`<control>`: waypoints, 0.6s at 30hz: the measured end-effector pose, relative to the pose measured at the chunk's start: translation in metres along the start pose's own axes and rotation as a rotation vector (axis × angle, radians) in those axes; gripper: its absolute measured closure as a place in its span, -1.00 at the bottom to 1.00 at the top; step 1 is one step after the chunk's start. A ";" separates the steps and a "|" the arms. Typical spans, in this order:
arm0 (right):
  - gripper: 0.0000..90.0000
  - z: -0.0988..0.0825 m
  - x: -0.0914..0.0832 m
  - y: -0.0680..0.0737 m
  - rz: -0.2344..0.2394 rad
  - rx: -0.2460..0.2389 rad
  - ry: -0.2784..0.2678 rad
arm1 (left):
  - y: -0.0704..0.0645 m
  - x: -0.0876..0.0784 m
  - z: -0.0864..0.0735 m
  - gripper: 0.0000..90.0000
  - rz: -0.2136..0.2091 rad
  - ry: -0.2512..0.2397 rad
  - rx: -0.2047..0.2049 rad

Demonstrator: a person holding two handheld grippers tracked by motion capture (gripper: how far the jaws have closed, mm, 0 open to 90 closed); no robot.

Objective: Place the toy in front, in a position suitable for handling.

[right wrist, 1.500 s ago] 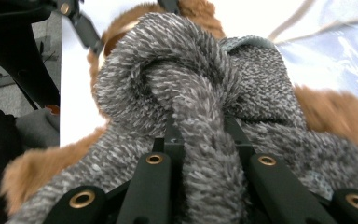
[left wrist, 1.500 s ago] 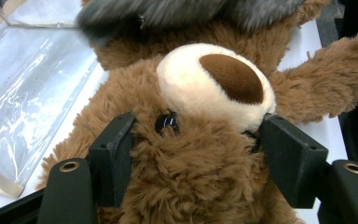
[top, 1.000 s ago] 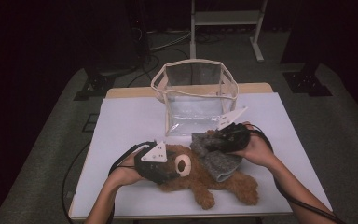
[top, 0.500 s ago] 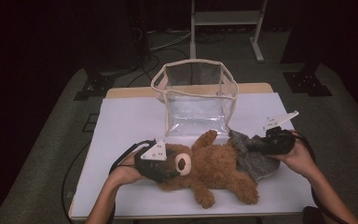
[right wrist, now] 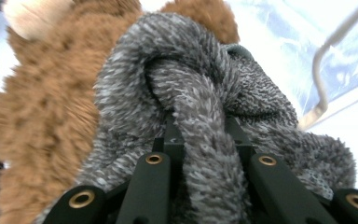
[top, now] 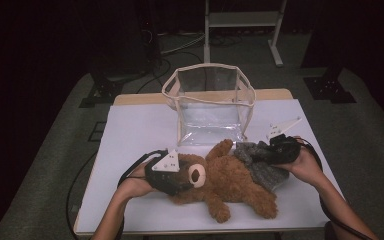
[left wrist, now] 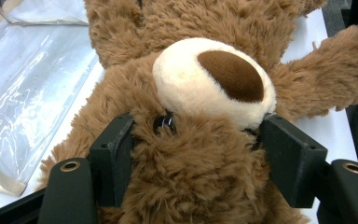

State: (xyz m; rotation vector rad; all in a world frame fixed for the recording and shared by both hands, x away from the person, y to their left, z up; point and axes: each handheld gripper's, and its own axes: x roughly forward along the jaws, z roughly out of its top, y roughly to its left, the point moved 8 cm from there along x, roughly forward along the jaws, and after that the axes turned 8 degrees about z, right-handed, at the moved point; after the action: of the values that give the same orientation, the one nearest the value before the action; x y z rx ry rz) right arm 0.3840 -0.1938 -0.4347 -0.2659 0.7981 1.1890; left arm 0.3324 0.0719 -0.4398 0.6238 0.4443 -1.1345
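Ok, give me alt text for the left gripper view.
The left gripper clamps the head of a brown teddy bear lying on its back, cream muzzle up. A clear plastic bag lies on the white table beside it.

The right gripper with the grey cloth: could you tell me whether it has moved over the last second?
Yes. The right gripper has carried the grey cloth rightward, from in front of the clear bag to past its right corner.

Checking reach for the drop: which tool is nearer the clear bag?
Right. The right tool, shut on the grey knit cloth, sits just off the clear bag's front right corner. The left tool clamps the teddy bear's head, farther toward the table's near edge.
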 end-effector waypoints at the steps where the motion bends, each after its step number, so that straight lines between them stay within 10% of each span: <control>1: 0.68 -0.009 0.001 -0.007 0.005 0.037 -0.012 | 0.000 0.000 0.000 -0.30 0.003 -0.002 -0.006; 6: 0.69 -0.021 -0.011 -0.009 0.011 0.078 -0.042 | 0.001 0.001 0.001 -0.29 0.005 -0.007 -0.005; 12: 0.68 0.012 -0.025 0.036 0.074 -0.048 -0.076 | 0.005 0.009 0.008 -0.26 0.008 -0.020 -0.025; 18: 0.69 0.020 0.011 0.056 0.113 -0.107 -0.009 | 0.007 0.009 0.009 -0.27 0.014 -0.013 -0.024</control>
State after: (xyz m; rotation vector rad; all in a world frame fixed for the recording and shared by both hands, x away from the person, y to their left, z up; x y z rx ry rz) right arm 0.3433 -0.1531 -0.4160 -0.3063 0.7513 1.3404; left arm 0.3422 0.0621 -0.4368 0.5977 0.4411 -1.1181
